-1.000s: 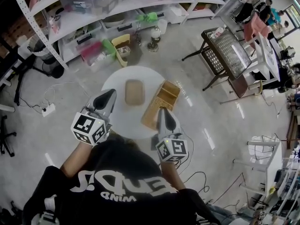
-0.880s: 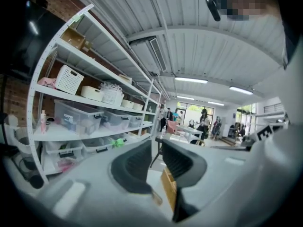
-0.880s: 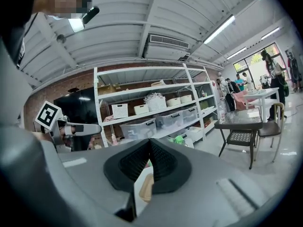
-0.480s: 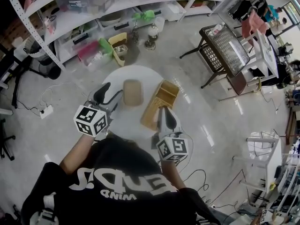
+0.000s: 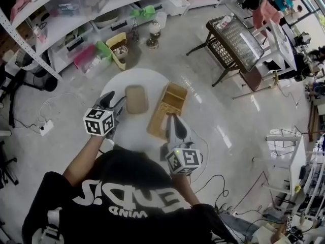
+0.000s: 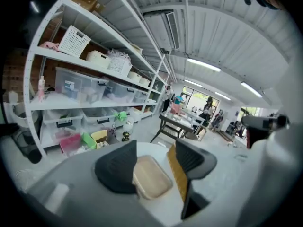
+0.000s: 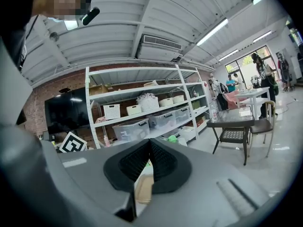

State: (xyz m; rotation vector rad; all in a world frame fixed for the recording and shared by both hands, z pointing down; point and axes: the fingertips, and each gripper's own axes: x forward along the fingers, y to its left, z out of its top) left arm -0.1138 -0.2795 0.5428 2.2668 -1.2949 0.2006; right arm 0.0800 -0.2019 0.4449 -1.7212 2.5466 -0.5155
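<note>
Nothing gripped yet: left gripper (image 5: 109, 100) jaws apart beside flat tan rectangular tray (image 5: 135, 98), frame centre; right gripper (image 5: 172, 121) closed, empty, over open wooden box (image 5: 168, 105).

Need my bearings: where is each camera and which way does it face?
Head view: overhead, steeply down on the round table; left gripper, right gripper, torso show.
Left gripper view: on that gripper, facing tan tray and wooden box past open jaws.
Right gripper view: past shut jaws toward shelves.
Shared: all show the tan tray.
</note>
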